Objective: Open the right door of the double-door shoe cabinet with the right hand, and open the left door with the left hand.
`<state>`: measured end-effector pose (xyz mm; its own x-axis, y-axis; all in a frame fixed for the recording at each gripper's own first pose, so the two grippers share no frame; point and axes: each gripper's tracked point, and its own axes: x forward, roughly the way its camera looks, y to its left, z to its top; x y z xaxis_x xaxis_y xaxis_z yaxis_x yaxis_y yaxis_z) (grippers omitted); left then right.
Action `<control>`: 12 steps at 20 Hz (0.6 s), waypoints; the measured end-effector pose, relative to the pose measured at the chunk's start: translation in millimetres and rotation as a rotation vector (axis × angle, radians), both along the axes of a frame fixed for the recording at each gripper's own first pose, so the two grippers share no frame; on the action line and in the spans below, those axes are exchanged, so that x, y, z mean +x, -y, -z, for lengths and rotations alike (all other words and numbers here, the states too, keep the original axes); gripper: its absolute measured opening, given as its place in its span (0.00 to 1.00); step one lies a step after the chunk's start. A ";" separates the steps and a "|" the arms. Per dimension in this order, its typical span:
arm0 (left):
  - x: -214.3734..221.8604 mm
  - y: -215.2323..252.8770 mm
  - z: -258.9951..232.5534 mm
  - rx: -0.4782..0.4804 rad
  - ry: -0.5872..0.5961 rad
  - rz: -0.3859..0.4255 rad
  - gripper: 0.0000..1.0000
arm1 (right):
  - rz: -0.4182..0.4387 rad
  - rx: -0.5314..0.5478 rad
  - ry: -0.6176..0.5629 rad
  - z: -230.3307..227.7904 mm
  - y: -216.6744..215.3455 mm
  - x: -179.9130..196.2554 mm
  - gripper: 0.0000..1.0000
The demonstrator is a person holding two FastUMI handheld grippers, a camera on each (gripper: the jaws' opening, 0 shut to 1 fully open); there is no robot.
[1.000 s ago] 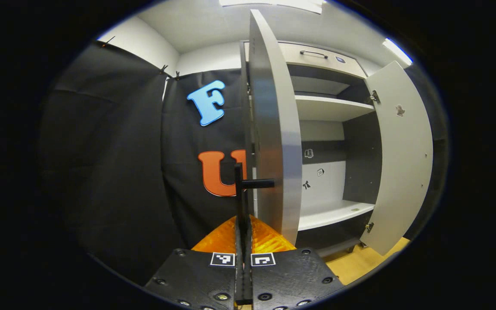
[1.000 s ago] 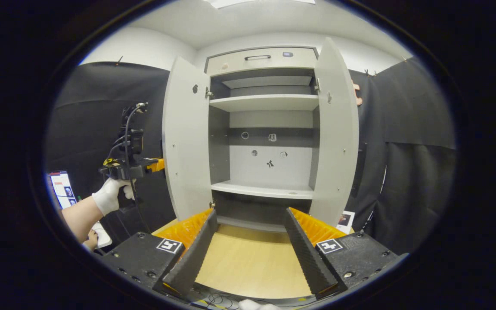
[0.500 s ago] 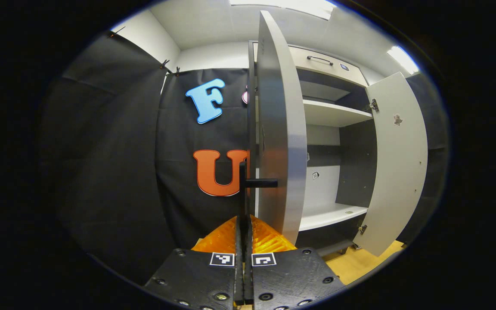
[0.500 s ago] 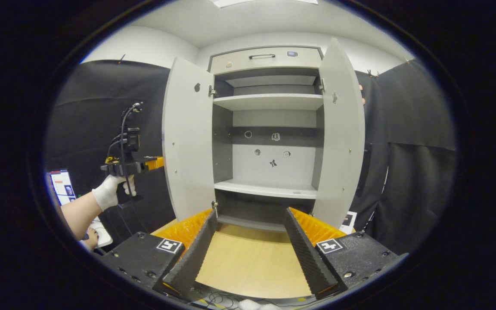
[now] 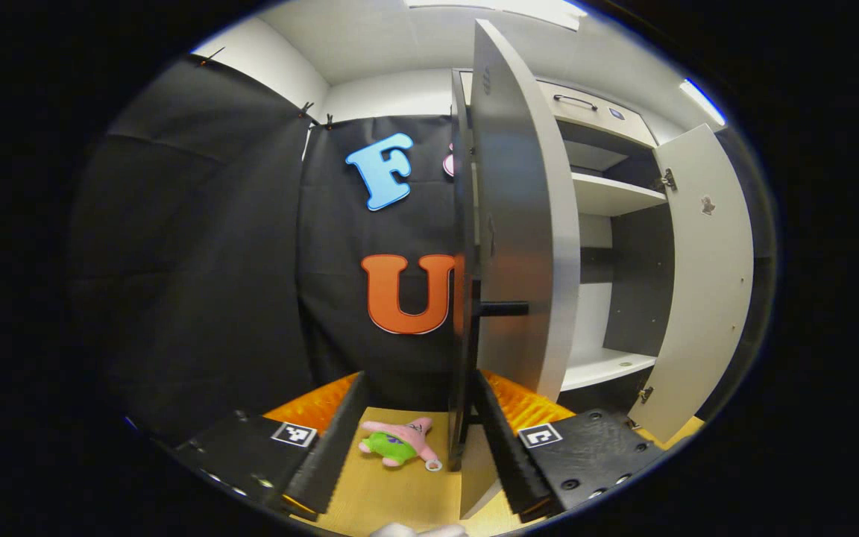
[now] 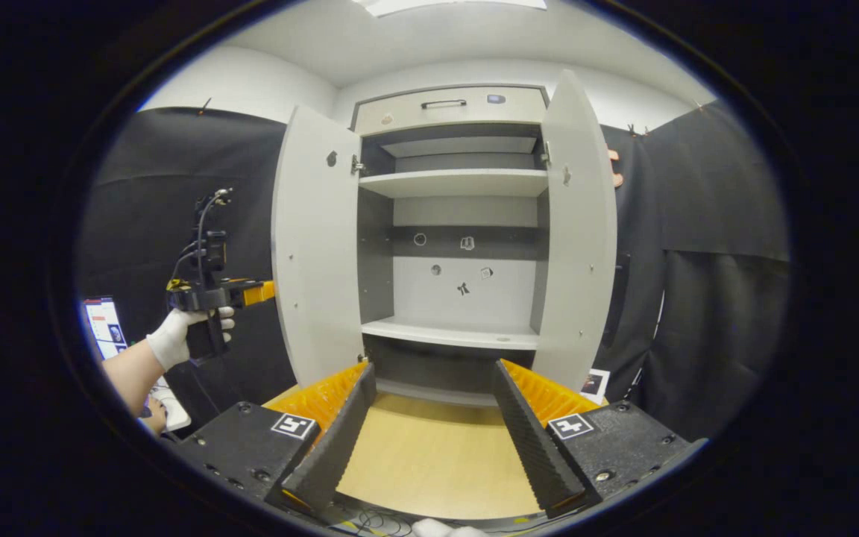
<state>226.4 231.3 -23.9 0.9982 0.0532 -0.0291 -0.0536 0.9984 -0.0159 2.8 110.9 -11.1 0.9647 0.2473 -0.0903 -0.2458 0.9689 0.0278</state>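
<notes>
Left tool (image 5: pixel 411 440): fingers spread wide and holding nothing — the black bar handle (image 5: pixel 474 328) of the left door stands between them, seemingly untouched, which reads as a release now that the pull is done. In the right gripper view this tool (image 6: pixel 254 292) sits at the far left in a white-gloved hand (image 6: pixel 176 339), level with the door's outer face.

Pink-and-green star plush (image 5: pixel 398 441): lies on the pale wooden floor (image 5: pixel 400 500) just left of the door's bottom edge, clear of its swing.

Left pale-grey cabinet door (image 6: pixel 314 246): swung wide, seen nearly edge-on from the left tool.

Grey double-door shoe cabinet (image 6: pixel 459 224): interior exposed, with white shelves (image 6: pixel 452 183) bare apart from small marks on the back panel.

Right pale-grey cabinet door (image 6: pixel 577 231): also wide open, on the right of the opening.

Right tool (image 6: pixel 433 429): fingers parted and empty, held back from the cabinet and centred on it — likely parked, its door finished.

Progress: both doors look fully opened; little appears left beyond drawing the left tool away.
</notes>
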 end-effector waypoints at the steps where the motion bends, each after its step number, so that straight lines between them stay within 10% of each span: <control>1: -4.5 1.1 2.7 0.003 -0.012 0.009 0.77 | 0.002 0.002 -0.002 -0.1 1.8 0.4 0.98; 2: -10.4 1.6 6.1 0.009 -0.025 0.013 0.95 | 0.003 0.004 -0.002 -0.1 3.8 -0.1 0.96; 12: -75.3 -10.7 -33.0 0.065 0.002 -0.124 0.94 | 0.044 0.010 0.017 -10.9 20.3 12.0 0.98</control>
